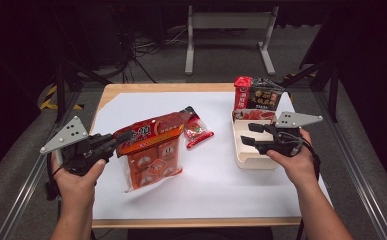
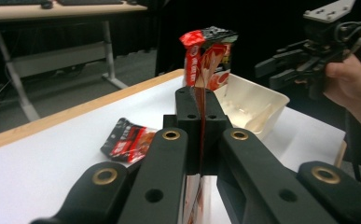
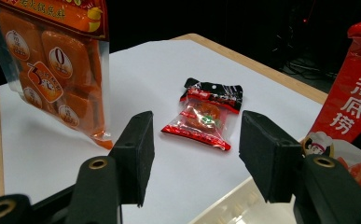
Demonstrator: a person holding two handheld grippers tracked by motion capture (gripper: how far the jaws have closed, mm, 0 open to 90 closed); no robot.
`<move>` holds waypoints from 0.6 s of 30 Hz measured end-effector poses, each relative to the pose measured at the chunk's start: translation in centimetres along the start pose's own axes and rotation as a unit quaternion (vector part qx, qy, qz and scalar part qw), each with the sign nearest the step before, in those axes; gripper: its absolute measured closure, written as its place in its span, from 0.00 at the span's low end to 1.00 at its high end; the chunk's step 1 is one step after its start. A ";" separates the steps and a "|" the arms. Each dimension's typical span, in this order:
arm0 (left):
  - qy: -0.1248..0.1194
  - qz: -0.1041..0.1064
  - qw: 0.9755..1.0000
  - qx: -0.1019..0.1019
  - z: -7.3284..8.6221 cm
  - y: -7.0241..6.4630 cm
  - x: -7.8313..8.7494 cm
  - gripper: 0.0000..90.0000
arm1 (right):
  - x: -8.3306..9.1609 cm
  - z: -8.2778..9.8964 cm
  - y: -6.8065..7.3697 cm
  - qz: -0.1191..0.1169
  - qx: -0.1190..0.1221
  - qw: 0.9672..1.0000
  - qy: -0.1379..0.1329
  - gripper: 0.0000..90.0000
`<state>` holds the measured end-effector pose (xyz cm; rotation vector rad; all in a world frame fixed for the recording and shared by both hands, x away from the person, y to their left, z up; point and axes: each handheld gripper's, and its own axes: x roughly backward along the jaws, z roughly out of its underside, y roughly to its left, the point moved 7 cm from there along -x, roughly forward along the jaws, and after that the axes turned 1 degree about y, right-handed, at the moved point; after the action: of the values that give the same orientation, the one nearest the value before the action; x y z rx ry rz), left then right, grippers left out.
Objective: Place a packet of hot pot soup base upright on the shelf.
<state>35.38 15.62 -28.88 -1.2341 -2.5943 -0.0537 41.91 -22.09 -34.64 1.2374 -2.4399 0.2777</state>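
1. Gripping the orange bag (image 1: 148, 152) by its top edge, the left gripper (image 1: 112, 141) has its fingers (image 2: 190, 116) closed on the seam; in the left gripper view the thin edge runs between the two black pads.
2. Orange bag hangs tilted from that grip over the left half of the white surface (image 1: 216, 185); whether its bottom edge touches the sheet, I cannot tell.
3. Small red packet (image 1: 197, 132) lies flat on the surface just right of the bag, apart from it. In the right gripper view it (image 3: 204, 119) sits framed between the two fingers, farther off.
4. Right gripper (image 1: 249, 134) hovers over the cream tray (image 1: 241, 150) at the right side of the surface, fingers (image 3: 136, 154) spread apart, nothing between the pads.
5. Tray's far end holds upright pouches: a red one (image 1: 242, 92) and a dark one (image 1: 264, 95) leaning beside it, with another red pouch lying inside the tray.
6. Wooden edge of the surface (image 1: 166, 87) shows at the far side of the white sheet.
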 end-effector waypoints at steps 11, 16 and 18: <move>-0.004 0.010 1.000 -0.014 -0.6 -0.9 -0.6 1.00 | -0.4 -0.3 0.5 -0.006 0.006 1.000 -0.002 0.50; -0.005 0.015 1.000 -0.016 -0.8 -1.1 -0.8 1.00 | -0.9 -0.5 0.9 -0.013 0.012 1.000 -0.002 0.50; -0.007 0.020 1.000 -0.016 -0.9 -1.3 -0.9 1.00 | -1.2 -0.6 1.3 -0.018 0.019 1.000 -0.003 0.49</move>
<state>35.16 13.95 -28.12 -1.3007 -2.5907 -0.0791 41.71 -20.22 -34.61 1.2988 -2.4254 0.3110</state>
